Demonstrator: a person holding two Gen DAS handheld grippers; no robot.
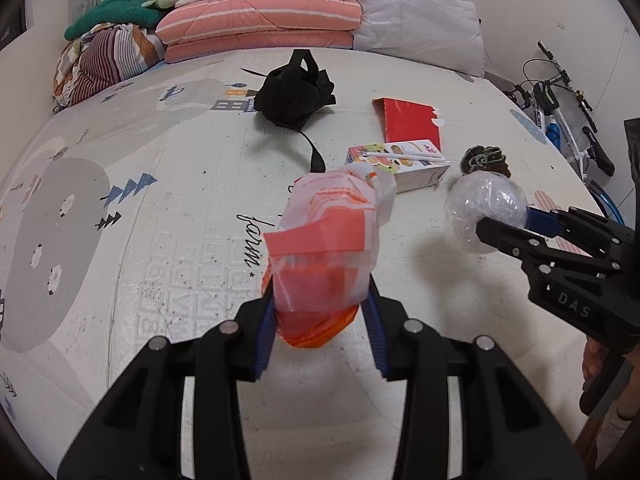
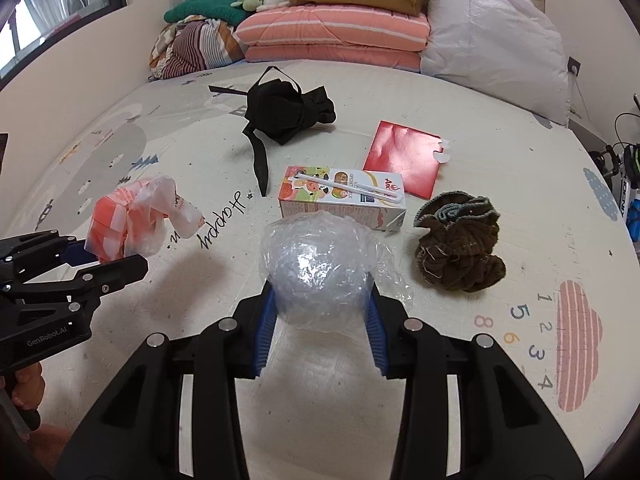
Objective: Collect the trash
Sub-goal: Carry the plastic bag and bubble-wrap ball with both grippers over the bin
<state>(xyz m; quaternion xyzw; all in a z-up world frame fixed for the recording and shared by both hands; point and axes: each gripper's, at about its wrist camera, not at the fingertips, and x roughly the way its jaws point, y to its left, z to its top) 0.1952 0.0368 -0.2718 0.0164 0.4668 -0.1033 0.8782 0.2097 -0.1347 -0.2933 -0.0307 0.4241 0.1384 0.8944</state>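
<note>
My left gripper (image 1: pixel 320 320) is shut on a crumpled orange-and-white plastic bag (image 1: pixel 328 248), held just above the printed play mat (image 1: pixel 180 200). The same bag (image 2: pixel 132 220) and left gripper (image 2: pixel 116 256) show at the left of the right wrist view. My right gripper (image 2: pixel 320 320) is shut on a ball of clear bubble wrap (image 2: pixel 320 272), also lifted off the mat; it appears at the right of the left wrist view as the wrap (image 1: pixel 486 212) in the right gripper (image 1: pixel 516 228). A milk carton (image 2: pixel 344 196) with a straw and a red envelope (image 2: pixel 404 156) lie on the mat beyond.
A black cloth bag (image 2: pixel 288 114) with straps lies farther back, a bunched brown knit cloth (image 2: pixel 460 252) to the right. Folded blankets (image 2: pixel 332 36) and pillows line the far edge. A bicycle (image 1: pixel 560 108) stands at the right beside the mat.
</note>
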